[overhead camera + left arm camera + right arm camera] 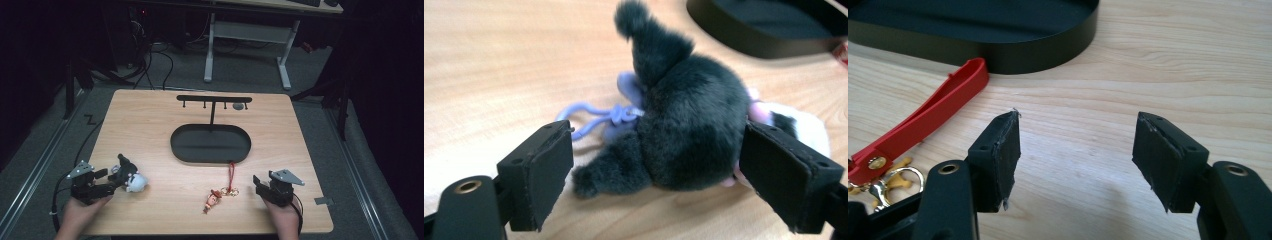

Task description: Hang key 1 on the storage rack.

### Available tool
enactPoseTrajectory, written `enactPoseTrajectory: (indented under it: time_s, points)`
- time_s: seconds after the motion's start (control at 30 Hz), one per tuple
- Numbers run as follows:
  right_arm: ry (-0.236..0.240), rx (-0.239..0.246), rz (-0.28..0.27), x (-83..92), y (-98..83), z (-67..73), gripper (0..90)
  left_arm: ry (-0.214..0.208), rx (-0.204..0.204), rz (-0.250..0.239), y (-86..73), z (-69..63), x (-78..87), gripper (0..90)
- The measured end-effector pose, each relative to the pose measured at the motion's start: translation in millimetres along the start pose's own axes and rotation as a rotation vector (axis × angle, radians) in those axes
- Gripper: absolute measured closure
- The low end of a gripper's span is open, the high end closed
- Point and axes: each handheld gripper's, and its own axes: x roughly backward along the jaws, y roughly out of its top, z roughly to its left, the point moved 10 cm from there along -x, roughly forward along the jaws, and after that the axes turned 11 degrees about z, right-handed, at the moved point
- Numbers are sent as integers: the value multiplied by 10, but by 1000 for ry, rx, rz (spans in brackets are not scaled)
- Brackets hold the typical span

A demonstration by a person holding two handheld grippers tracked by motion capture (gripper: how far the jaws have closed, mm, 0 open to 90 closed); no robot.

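Note:
A dark grey and white plush toy (132, 179) with a lilac clasp (596, 116) lies at the table's front left. My left gripper (116, 179) is open around it (661, 145). The plush (689, 130) sits between the pads, with a gap at the left pad (541, 172). At the front right, my right gripper (257, 186) stands open over bare wood (1079, 130). A small figure keychain (213, 199) with a red strap (231, 172) lies left of it. The strap (933, 117) and gold ring (890, 182) show in the right gripper view.
A black stand rises mid-table from an oval tray base (210, 157), with a T-bar of hooks (214, 99) and a small grey item (239, 106) near the bar's right end. The tray's wall (1038, 50) lies just beyond the strap. A grey tag (323, 201) sits at the front right corner.

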Motion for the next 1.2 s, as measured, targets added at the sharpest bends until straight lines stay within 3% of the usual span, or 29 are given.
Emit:
enactPoseTrajectory:
  time_s: [0.03, 0.17, 0.67, 0.83, 0.9, 1.0, 1.07, 1.17, 1.2]
  points:
    - [3, 17, 3, -21, 1, 28, 361, 24, -12, -23, 29, 9, 39, 142]
    - [-6, 71, 19, -50, -8, 119, 364, 34, 5, -59, 59, 60, 109, 144]
    - [2, 65, 12, -41, 17, 133, 364, 61, 5, -45, 20, 119, 117, 161]
    - [21, 69, 3, 18, 24, 215, 375, 80, -23, -41, 3, 117, 113, 211]
    - [37, 82, -2, 51, 27, 303, 391, 105, -59, -45, -9, 119, 117, 242]
    - [68, 100, -5, 86, 35, 451, 518, 125, -82, -53, -7, 119, 123, 282]
    - [102, 108, -10, 126, 45, 606, 675, 130, -89, -60, 1, 110, 129, 324]
    - [166, 131, -34, 196, 75, 849, 889, 131, -97, -58, -1, 94, 124, 351]
    - [205, 135, -52, 232, 88, 972, 900, 132, -99, -59, -1, 90, 121, 350]
